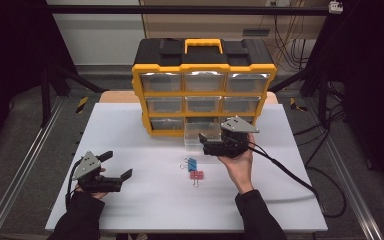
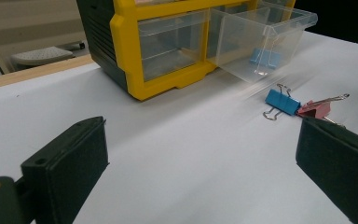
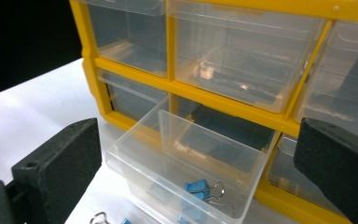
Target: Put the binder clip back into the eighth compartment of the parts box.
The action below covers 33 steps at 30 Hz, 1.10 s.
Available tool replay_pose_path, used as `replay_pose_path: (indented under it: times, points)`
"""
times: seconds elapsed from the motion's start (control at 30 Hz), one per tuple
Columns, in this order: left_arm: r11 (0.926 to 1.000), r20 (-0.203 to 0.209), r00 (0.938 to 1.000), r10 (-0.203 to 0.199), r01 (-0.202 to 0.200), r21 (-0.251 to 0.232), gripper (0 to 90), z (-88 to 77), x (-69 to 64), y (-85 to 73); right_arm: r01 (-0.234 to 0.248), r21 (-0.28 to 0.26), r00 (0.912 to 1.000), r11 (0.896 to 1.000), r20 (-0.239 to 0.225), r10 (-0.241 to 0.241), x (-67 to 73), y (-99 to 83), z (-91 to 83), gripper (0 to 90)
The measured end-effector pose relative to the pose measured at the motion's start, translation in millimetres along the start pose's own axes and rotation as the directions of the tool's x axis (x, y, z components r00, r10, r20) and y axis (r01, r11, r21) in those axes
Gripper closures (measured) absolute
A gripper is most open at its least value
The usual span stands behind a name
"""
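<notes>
Right hand-held gripper (image 1: 206, 144), jaws spread wide and empty, poised above the pulled-out clear drawer (image 3: 186, 172) of the bottom middle compartment of the yellow-and-black parts organizer (image 1: 203, 85) at the counter's (image 1: 130, 210) far edge. One blue binder clip in the drawer (image 3: 200, 189), lying at its front. Blue binder clip (image 1: 191, 163) and pink binder clip (image 1: 196, 175) side by side, touching, on the counter near its centre, just in front of the drawer. Left hand-held gripper (image 1: 116, 166), jaws open and empty, resting near the counter's near left corner, well apart from the clips.
</notes>
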<state>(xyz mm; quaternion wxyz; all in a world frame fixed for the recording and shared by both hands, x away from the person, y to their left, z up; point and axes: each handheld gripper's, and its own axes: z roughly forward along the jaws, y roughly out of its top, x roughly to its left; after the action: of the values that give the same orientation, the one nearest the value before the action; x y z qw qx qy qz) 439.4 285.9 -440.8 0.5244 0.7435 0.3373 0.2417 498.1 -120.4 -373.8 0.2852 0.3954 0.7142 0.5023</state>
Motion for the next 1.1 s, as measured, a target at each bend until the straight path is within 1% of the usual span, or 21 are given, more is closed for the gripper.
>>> replay_pose_path:
  times: [0.03,0.13,0.2,0.3,0.33,0.43,0.5,0.57,0.63,0.73,0.9,0.93,1.1]
  points:
    - [1.0,0.0,1.0,-0.001,0.001,0.0,1.3,-0.2,0.2,0.0,0.0,0.006,1.0,1.0,-0.009,0.0,1.6,-0.3,-3.3,1.2]
    - [1.0,0.0,1.0,-0.002,0.002,-0.001,1.3,-0.3,0.2,0.1,0.009,0.006,0.9999,1.0,-0.014,-0.009,3.9,-1.7,-7.7,1.0]
    - [1.0,0.0,1.0,-0.003,0.003,-0.002,1.3,-0.4,0.1,0.2,0.009,0.004,0.9998,1.0,-0.018,-0.009,4.7,-2.3,-9.0,1.0]
    - [1.0,0.001,1.0,-0.002,0.002,-0.002,1.3,-0.3,-0.1,0.3,0.001,0.001,0.9993,1.0,-0.037,-0.001,5.5,-7.6,-15.0,1.0]
    - [1.0,0.001,1.0,-0.002,0.002,-0.002,1.3,-0.2,-0.1,0.3,-0.002,0.003,0.9993,1.0,-0.037,0.002,6.0,-9.1,-16.7,1.0]
    - [1.0,0.001,1.0,-0.002,0.002,0.0,1.3,0.1,-0.1,0.1,0.007,0.011,0.9993,1.0,-0.037,-0.007,7.0,-14.2,-20.6,1.0]
    - [1.0,0.001,1.0,-0.002,0.002,0.0,1.3,0.2,-0.2,0.0,0.023,0.017,0.9992,1.0,-0.034,-0.022,8.8,-17.2,-22.7,0.9]
    - [1.0,0.001,1.0,-0.002,0.002,0.0,1.3,0.3,-0.4,0.0,0.015,0.021,0.999,1.0,-0.043,-0.014,10.4,-20.2,-24.5,0.9]
    - [1.0,0.001,1.0,-0.001,0.001,0.0,1.3,0.2,-0.4,0.1,0.019,0.021,0.9986,1.0,-0.049,-0.018,10.5,-21.7,-25.1,0.9]
    - [1.0,0.001,1.0,-0.002,0.002,0.0,1.3,0.2,-0.3,0.0,0.021,0.029,0.9984,0.999,-0.054,-0.019,13.4,-28.7,-25.8,1.0]
    - [1.0,0.001,1.0,-0.002,0.002,-0.001,1.3,-0.1,-0.1,0.1,0.03,0.061,0.9975,0.998,-0.066,-0.026,16.9,-37.9,-24.9,1.0]
    - [1.0,0.001,1.0,-0.002,0.002,-0.001,1.3,-0.2,-0.1,0.2,0.046,0.074,0.997,0.996,-0.065,-0.042,19.6,-41.4,-24.3,1.1]
    - [1.0,0.0,1.0,-0.001,0.001,-0.001,1.3,-0.3,-0.2,0.1,0.054,0.088,0.9957,0.995,-0.079,-0.047,24.1,-46.6,-22.3,1.1]
